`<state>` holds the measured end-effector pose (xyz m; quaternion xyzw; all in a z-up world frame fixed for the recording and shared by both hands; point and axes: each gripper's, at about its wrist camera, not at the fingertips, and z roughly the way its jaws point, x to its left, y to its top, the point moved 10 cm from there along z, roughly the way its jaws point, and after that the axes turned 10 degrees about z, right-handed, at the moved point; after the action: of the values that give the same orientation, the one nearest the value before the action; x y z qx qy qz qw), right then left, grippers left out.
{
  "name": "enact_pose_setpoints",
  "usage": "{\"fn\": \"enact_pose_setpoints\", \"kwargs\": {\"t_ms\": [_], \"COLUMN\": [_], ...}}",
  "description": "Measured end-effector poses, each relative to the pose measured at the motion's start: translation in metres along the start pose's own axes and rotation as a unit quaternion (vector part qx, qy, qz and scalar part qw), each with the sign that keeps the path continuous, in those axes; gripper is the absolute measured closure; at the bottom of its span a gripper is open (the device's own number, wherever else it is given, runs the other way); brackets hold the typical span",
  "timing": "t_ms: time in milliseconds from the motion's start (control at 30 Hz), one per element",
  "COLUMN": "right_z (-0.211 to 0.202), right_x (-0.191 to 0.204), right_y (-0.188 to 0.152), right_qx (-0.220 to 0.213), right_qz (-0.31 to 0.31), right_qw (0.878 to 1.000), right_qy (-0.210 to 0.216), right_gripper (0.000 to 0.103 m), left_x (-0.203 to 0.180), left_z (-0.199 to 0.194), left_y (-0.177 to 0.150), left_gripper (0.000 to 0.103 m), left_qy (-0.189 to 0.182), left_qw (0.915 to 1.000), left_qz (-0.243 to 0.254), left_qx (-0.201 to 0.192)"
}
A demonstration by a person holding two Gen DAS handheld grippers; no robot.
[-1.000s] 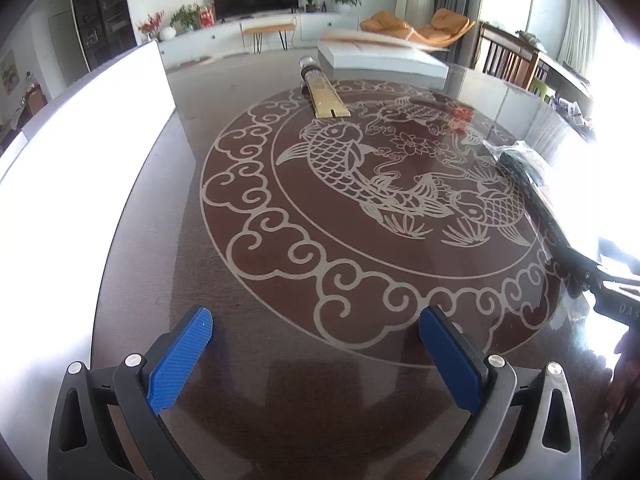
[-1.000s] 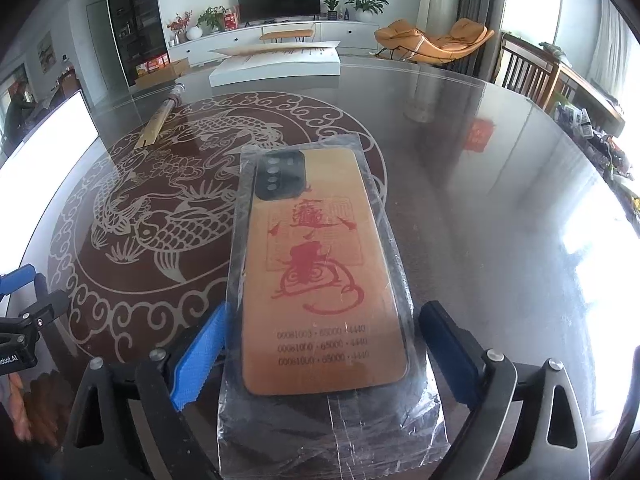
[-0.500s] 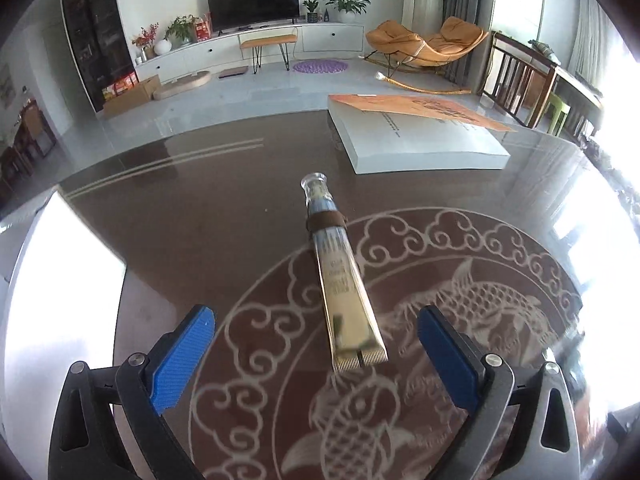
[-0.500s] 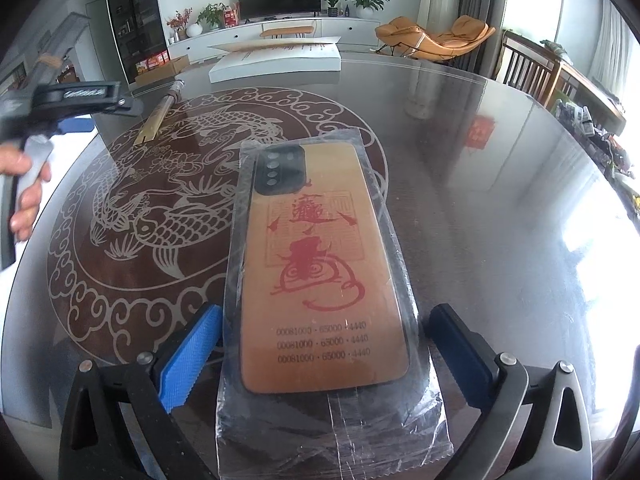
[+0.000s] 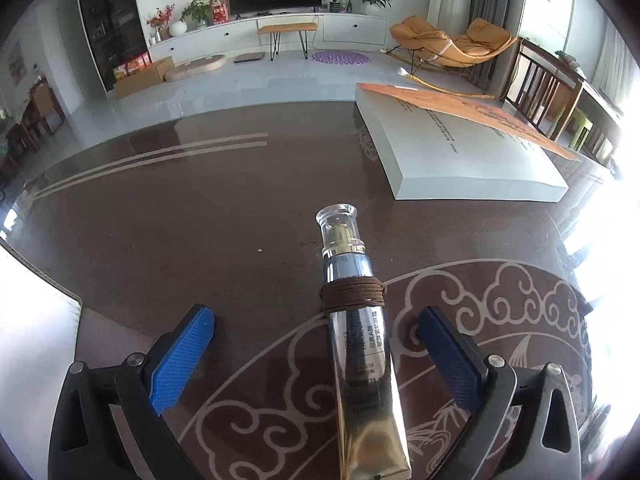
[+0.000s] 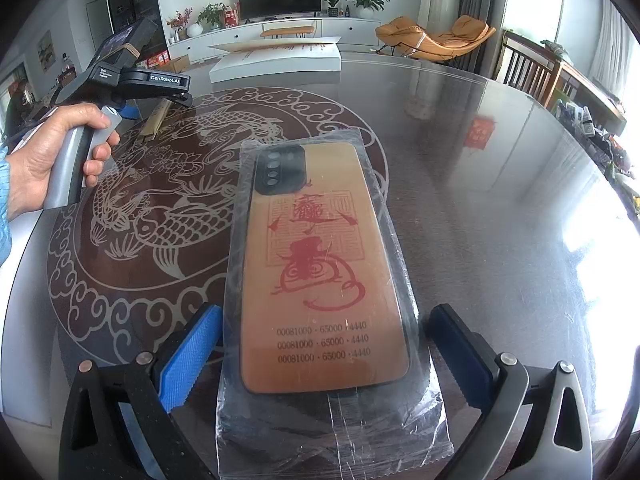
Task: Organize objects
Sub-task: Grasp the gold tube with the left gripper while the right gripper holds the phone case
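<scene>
Since the earlier frames, the left gripper (image 5: 320,356) had swept from the carp medallion across the table to the cosmetic tube (image 5: 358,344), which had been small at the top of its view and now filled the lower centre. That tube lay flat on the dark glass table (image 5: 180,220), its clear cap (image 5: 338,226) pointing toward the top of the frame, a brown cord (image 5: 354,294) wound round its neck and its gold crimped end at the bottom edge. It lay between the blue pads (image 5: 182,358), nearer the right one, with neither pad touching it; the tongs stood wide.

In the right wrist view the phone case (image 6: 320,268), tan with red characters and sealed in a clear bag, lay flat in the lower centre of the frame. The right gripper (image 6: 324,354) had just been opening its jaws to their widest, the case between them with clear gaps on both sides.

At the upper left of that view a hand (image 6: 48,160) gripped the left tool's grey handle. A white box (image 5: 468,156) with an orange flap lay on the table at the upper right of the left wrist view.
</scene>
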<state>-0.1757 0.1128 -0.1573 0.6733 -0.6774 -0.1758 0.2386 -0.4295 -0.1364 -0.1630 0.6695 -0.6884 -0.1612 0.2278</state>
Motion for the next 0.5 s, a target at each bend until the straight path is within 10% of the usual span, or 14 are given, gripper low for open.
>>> {"fn": "enact_pose_setpoints", "kwargs": {"t_ms": [167,333,500], "right_z": [0.0,0.0,0.0], "right_x": [0.0,0.0,0.0], "right_y": [0.0,0.0,0.0], "right_qx": [0.0,0.0,0.0], "right_qz": [0.0,0.0,0.0], "right_qw": [1.0,1.0,1.0], "right_qy": [0.0,0.0,0.0], "right_gripper": [0.0,0.0,0.0], "left_x": [-0.005,-0.011,-0.02], "left_z": [-0.002,-0.01,-0.024], "left_y": [0.001,0.004,-0.012], "left_gripper": [0.011,0.073,0.078], "left_qy": [-0.008,-0.019,-0.015], "left_qw": [0.9998,0.9991,0.9989], "left_qz": [0.015,0.031,0.029], "left_qx": [-0.01,-0.024,-0.033]}}
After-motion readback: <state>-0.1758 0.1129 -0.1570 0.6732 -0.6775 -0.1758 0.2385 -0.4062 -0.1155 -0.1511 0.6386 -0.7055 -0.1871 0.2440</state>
